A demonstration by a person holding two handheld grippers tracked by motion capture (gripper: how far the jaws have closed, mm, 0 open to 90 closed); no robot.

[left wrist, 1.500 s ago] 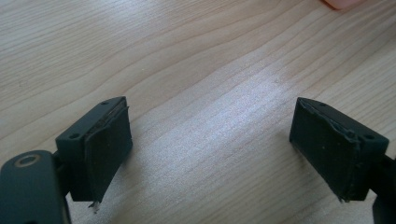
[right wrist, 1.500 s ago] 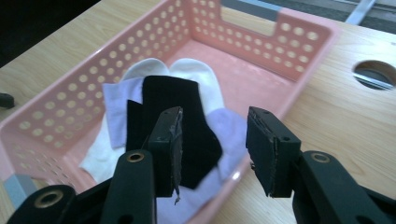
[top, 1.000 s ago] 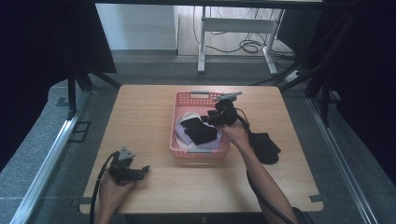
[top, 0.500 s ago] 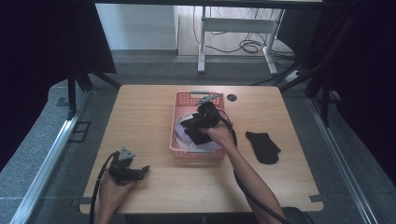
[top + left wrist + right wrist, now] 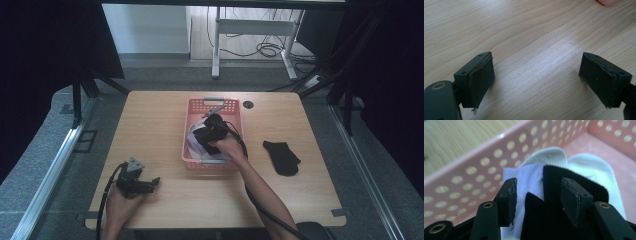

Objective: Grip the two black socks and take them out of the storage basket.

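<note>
Scene: a wooden worktop (image 5: 165, 115) with a pink perforated basket (image 5: 196, 105) at frame centre.
Right tongs (image 5: 537, 195): down inside the basket, jaws parted around the ribbed cuff of a black sock (image 5: 554, 220); not visibly clamped on it.
Basket contents: the black sock lies on white socks (image 5: 584, 167) and a pale cloth (image 5: 531, 180).
Left tongs (image 5: 536, 77): lower left of the high view, low over bare wood, jaws wide apart, holding nothing.
Outstanding: a second black sock (image 5: 281, 156) lies right of the basket, apart from it.
Progress: judged midway, if socks are being binned.
</note>
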